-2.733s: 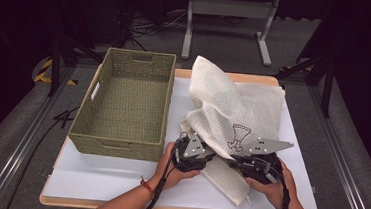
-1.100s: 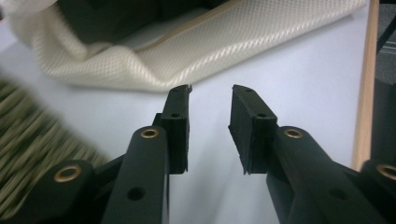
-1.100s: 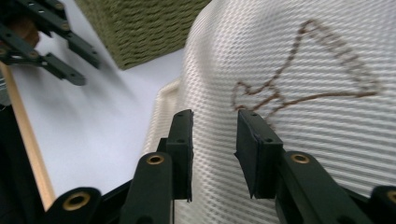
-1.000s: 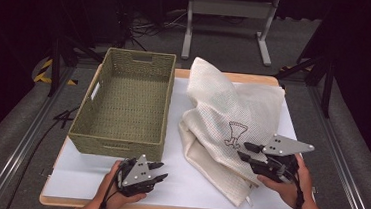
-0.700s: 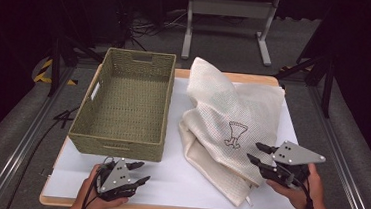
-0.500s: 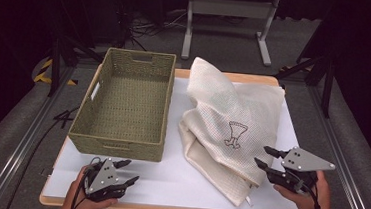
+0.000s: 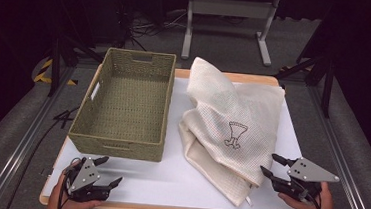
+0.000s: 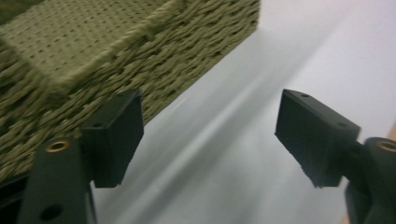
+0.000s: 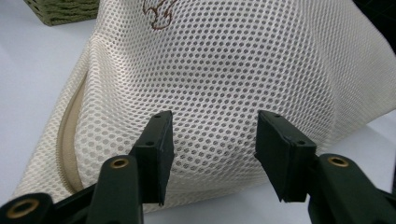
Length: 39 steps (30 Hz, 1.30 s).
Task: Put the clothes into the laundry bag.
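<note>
A cream mesh bag with a small brown emblem lies folded on the white tabletop, right of a woven olive basket. My right gripper sits at the bag's near right corner, jaws open and just widened, nothing pinched; in the right gripper view the mesh bag lies just beyond the fingertips. My left gripper rests near the table's front left edge, below the basket, jaws open and just widened. In the left gripper view the basket wall is to the left and bare table lies between the pads.
The white table surface has a wooden rim along the front. Dark floor, cables and a metal stand lie beyond the table's far edge. A rail runs along each side of the table.
Both hands have let go of the bag and drawn back to the front edge, left gripper moving far left, right gripper moving right. Both sets of jaws have opened wider. The bag has settled flat.
</note>
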### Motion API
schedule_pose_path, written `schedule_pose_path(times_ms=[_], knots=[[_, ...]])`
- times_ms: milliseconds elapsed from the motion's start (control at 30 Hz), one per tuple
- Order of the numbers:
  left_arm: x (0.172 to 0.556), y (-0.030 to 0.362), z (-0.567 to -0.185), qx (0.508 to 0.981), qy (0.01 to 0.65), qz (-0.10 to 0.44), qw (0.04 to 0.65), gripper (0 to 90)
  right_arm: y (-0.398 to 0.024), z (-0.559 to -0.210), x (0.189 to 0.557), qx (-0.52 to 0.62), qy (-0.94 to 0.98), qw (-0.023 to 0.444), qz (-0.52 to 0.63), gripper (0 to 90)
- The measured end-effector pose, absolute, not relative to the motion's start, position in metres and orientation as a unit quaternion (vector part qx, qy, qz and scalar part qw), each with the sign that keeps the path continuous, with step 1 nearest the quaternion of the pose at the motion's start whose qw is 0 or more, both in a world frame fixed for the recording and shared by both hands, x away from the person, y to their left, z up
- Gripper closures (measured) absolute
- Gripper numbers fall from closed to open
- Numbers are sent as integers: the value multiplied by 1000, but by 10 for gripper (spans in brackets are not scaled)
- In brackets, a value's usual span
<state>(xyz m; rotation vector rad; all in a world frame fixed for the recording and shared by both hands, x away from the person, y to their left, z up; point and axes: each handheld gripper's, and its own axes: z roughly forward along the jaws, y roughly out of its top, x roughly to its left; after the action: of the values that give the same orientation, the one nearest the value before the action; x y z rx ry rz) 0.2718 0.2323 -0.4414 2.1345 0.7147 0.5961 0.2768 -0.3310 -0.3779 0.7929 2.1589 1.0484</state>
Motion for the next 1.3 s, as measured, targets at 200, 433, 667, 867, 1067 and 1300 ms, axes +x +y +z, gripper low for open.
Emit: schedule_pose_path(times_ms=[200,433,667,867,1067,1300], knots=[[273,243,-445,835,301,224,404,145,-336,-395,277,306,810,284,412,331],[276,248,-450,820,322,228,415,112,-338,-411,281,318,808,261,422,228],[275,249,-450,818,321,230,419,97,-343,-413,278,319,801,248,441,179],[274,252,-449,811,325,233,427,93,-339,-412,273,307,805,262,435,152],[276,250,-449,811,324,232,428,90,-341,-416,275,312,804,254,439,140],[277,249,-449,812,324,227,429,89,-340,-415,273,309,804,260,437,141]])
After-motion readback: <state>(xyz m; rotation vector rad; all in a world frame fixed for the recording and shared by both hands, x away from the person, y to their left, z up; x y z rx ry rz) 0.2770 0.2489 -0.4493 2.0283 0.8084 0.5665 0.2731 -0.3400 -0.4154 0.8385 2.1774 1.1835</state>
